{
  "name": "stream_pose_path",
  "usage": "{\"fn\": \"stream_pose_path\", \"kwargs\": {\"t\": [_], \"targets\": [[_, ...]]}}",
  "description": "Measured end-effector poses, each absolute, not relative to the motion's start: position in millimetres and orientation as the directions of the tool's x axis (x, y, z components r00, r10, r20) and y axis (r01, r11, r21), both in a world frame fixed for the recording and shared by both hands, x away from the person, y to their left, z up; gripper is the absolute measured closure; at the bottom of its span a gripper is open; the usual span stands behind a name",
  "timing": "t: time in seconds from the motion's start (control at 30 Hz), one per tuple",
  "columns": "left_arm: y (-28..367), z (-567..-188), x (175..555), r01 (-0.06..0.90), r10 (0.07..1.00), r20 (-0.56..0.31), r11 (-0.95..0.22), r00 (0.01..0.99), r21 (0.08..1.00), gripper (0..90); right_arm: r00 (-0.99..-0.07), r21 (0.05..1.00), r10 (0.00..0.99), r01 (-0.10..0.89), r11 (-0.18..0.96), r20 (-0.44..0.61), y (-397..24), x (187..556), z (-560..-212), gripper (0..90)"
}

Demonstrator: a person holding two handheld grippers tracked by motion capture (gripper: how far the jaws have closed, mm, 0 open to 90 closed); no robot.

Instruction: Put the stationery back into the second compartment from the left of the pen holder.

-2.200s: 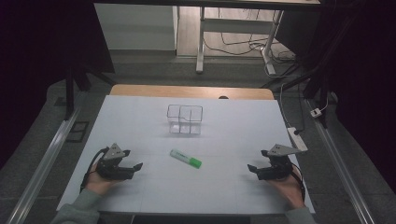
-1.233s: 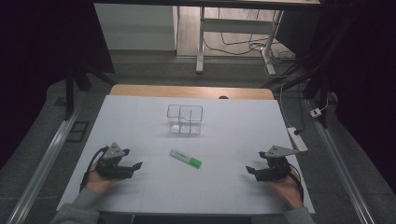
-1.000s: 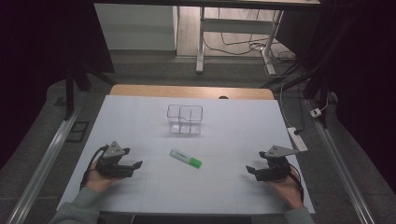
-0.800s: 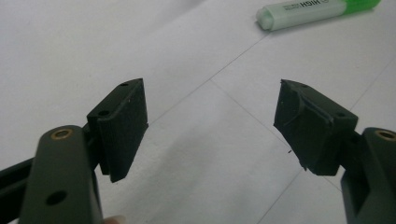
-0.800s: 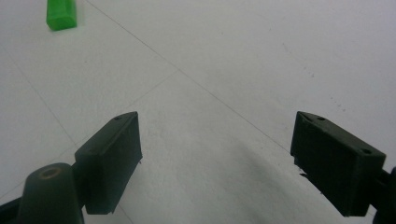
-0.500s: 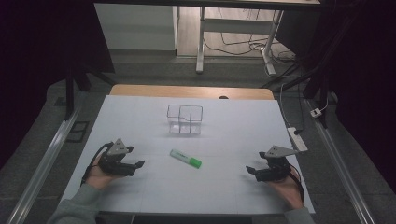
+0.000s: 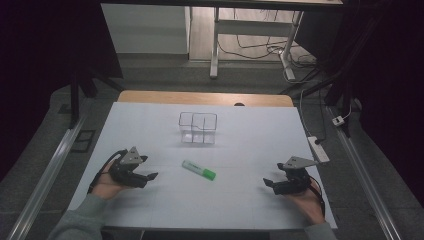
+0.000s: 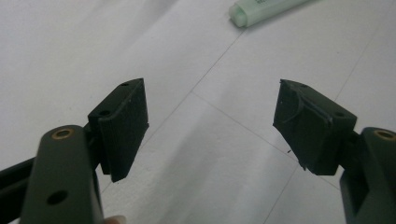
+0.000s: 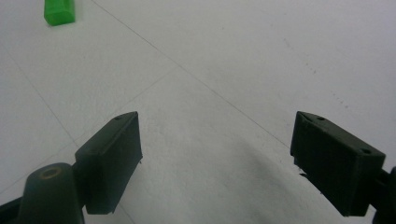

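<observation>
High view: left tongs (image 7: 150, 176) sit slightly farther forward than before; right tongs (image 7: 269, 183) unchanged. Green marker (image 7: 199, 170) lies on the counter (image 7: 150, 125) between them, near a clear divided box (image 7: 198, 128).
Left gripper view: jaws apart, marker end (image 8: 261, 10) ahead.
Right gripper view: jaws apart, green cap (image 9: 59, 12) far left.

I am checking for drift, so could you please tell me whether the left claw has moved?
Yes: the left claw has edged toward the highlighter.

On the table (image 7: 150, 125), a marker (image 7: 199, 170) lies in the middle, in front of a clear box (image 7: 198, 128), between the left gripper (image 7: 150, 178) and right gripper (image 7: 269, 184).
</observation>
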State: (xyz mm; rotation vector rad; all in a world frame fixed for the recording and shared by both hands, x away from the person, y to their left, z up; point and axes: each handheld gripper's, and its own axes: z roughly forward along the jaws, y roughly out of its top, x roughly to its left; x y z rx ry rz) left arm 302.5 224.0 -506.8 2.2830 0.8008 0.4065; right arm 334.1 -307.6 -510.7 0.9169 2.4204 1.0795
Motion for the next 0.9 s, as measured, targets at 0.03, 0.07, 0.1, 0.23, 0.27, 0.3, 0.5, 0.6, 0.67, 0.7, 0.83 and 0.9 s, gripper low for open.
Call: {"fn": "stream_pose_path", "kwargs": {"t": [0.03,0.07,0.1,0.23,0.27,0.3,0.5,0.6,0.67,0.7,0.83,0.9], "targets": [[224,-507,303,0.43,0.64,0.069,-0.589,0.765,0.684,25.9,-0.736,0.754,0.676,0.421,0.504,-0.041,-308,334,-511,16.7],[223,-507,303,0.427,0.636,0.071,-0.593,0.769,0.683,25.9,-0.734,0.755,0.678,0.421,0.502,-0.041,-308,334,-511,16.6],[222,-506,303,0.424,0.631,0.072,-0.597,0.772,0.681,26.0,-0.733,0.756,0.679,0.422,0.501,-0.04,-308,334,-511,16.7],[220,-505,305,0.409,0.612,0.077,-0.611,0.787,0.678,26.3,-0.736,0.754,0.676,0.422,0.503,-0.039,-307,334,-511,16.8],[220,-504,305,0.403,0.605,0.08,-0.617,0.792,0.675,26.6,-0.736,0.754,0.676,0.422,0.504,-0.04,-307,334,-511,16.9],[219,-504,306,0.4,0.602,0.081,-0.618,0.794,0.676,26.9,-0.736,0.753,0.675,0.421,0.505,-0.04,-307,334,-511,17.0],[215,-501,311,0.385,0.581,0.088,-0.638,0.809,0.666,27.6,-0.736,0.752,0.676,0.423,0.505,-0.04,-307,334,-512,17.1],[211,-500,314,0.372,0.562,0.092,-0.651,0.822,0.662,27.6,-0.737,0.75,0.675,0.423,0.508,-0.041,-307,335,-512,17.1],[209,-498,316,0.358,0.545,0.093,-0.661,0.833,0.659,27.6,-0.737,0.749,0.674,0.424,0.51,-0.042,-306,335,-512,17.2],[208,-498,317,0.349,0.532,0.098,-0.671,0.841,0.654,27.6,-0.737,0.749,0.674,0.424,0.509,-0.041,-306,335,-512,17.2],[201,-495,322,0.323,0.495,0.096,-0.689,0.864,0.649,27.6,-0.738,0.748,0.674,0.424,0.511,-0.042,-306,335,-512,17.2],[197,-494,324,0.311,0.478,0.099,-0.7,0.873,0.643,27.6,-0.738,0.747,0.674,0.425,0.512,-0.042,-306,335,-512,17.1]]}}
